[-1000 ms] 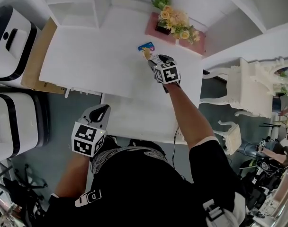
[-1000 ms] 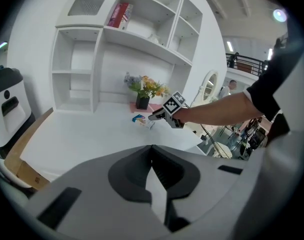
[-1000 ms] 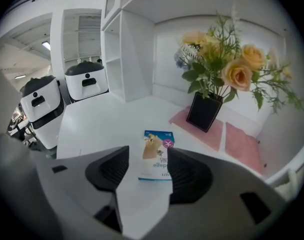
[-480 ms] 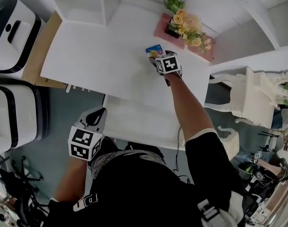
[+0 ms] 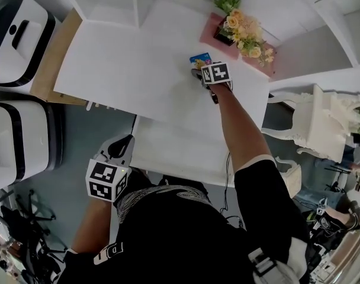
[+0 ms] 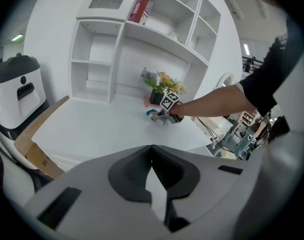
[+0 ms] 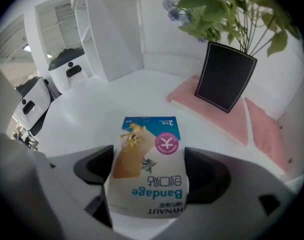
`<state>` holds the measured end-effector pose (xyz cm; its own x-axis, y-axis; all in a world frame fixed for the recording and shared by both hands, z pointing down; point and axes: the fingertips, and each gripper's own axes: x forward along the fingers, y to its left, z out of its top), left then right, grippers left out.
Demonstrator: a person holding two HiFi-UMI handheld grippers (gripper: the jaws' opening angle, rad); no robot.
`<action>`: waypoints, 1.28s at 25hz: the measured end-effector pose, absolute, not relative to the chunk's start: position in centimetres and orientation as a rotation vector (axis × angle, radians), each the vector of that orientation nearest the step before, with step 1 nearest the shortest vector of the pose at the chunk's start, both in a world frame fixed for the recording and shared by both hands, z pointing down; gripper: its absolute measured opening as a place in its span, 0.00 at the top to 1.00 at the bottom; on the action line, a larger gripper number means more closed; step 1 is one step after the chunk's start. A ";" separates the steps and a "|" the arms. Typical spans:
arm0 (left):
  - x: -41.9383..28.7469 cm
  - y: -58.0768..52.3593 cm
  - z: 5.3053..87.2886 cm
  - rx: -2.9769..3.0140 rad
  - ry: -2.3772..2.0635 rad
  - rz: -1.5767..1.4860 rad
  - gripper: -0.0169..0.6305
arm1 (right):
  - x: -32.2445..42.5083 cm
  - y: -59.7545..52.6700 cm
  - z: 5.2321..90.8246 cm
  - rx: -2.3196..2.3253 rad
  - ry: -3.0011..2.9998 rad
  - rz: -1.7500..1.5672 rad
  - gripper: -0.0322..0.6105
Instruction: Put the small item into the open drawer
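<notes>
The small item is a flat bandage packet point(image 5: 199, 59), blue, tan and white, lying on the white desk point(image 5: 132, 70) near the flowers. My right gripper point(image 5: 199, 70) reaches over it at arm's length. In the right gripper view the packet point(image 7: 147, 134) lies between the jaws of the right gripper point(image 7: 149, 161), which are opening wide, one on each side of it. A white slab point(image 5: 180, 152) juts out from the desk's front edge and looks like the pulled-out drawer. My left gripper point(image 5: 127, 141) hangs low beside that slab, shut and empty point(image 6: 152, 149).
A black pot of flowers point(image 7: 224, 76) stands on a pink mat point(image 7: 212, 116) just behind the packet. White shelves point(image 6: 142, 44) rise at the desk's back. White appliances point(image 5: 14, 40) and cardboard point(image 5: 47, 70) sit to the left, an ornate white chair point(image 5: 322, 123) to the right.
My right gripper has reached farther up the desk and now straddles the packet. The left gripper has stayed low by the desk's front.
</notes>
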<state>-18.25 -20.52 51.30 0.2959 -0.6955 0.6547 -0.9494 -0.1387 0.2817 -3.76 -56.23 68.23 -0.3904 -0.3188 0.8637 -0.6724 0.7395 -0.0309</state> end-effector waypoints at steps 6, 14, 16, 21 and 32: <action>-18.7 -20.5 51.0 1.910 -1.473 0.480 0.95 | -3.4 -56.4 67.8 0.771 -1.983 0.469 0.29; -19.9 -21.0 50.0 1.942 -1.502 0.470 0.95 | -3.6 -55.7 65.2 0.773 -2.008 0.387 0.29; -19.8 -21.1 49.7 1.956 -1.498 0.469 0.95 | -3.7 -55.2 64.4 0.766 -2.022 0.372 0.29; -18.8 -21.2 48.9 2.008 -1.474 0.471 0.95 | -3.6 -53.5 62.3 0.769 -2.068 0.368 0.29; -16.3 -20.3 47.5 2.108 -1.423 0.504 0.95 | -1.9 -48.8 56.5 0.837 -2.218 0.442 0.29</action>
<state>-16.33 -20.33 47.48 0.3719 -0.7252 0.5795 -0.9282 -0.2950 0.2266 -1.91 -48.80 56.52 -0.5346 -0.4349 0.7246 -0.6797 0.7308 -0.0628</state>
